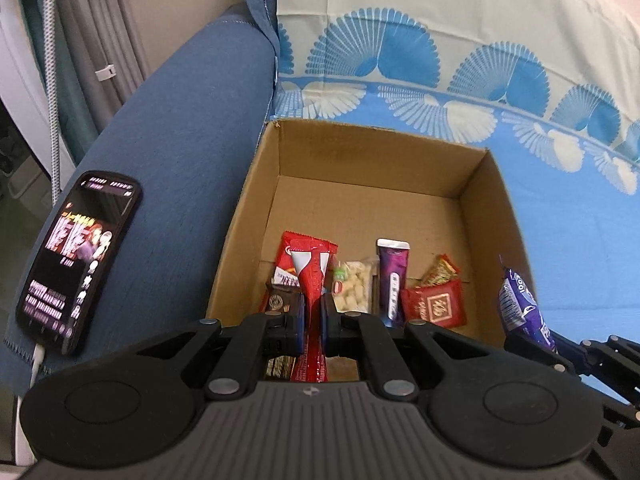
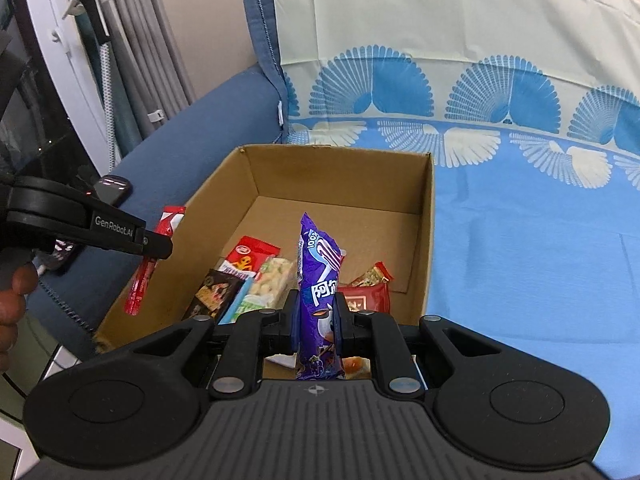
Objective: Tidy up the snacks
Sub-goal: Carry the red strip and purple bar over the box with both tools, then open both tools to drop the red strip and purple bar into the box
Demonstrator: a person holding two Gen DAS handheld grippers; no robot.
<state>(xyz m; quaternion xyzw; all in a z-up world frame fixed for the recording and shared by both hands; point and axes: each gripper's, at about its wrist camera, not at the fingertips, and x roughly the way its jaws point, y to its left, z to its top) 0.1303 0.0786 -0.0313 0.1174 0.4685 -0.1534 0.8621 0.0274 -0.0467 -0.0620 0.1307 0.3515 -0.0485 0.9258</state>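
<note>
An open cardboard box (image 1: 360, 152) sits on the sofa with several snack packets on its floor. My left gripper (image 1: 314, 312) is shut on a long red snack packet (image 1: 314, 276), held upright over the box's near left side. In the right wrist view my right gripper (image 2: 318, 316) is shut on a tall purple snack packet (image 2: 318, 280) above the near edge of the box (image 2: 426, 240). That view also shows the left gripper (image 2: 160, 246) at the left with the red packet (image 2: 138, 288) hanging from it. The purple packet (image 1: 520, 308) shows at the box's right wall.
A lit phone (image 1: 76, 264) lies on the blue sofa arm (image 1: 180, 140) left of the box. A blue and cream patterned cover (image 1: 560, 220) spreads over the seat to the right and behind. In the box lie a white candy pack (image 1: 354, 286), a purple stick (image 1: 392, 280) and a red square packet (image 1: 436, 304).
</note>
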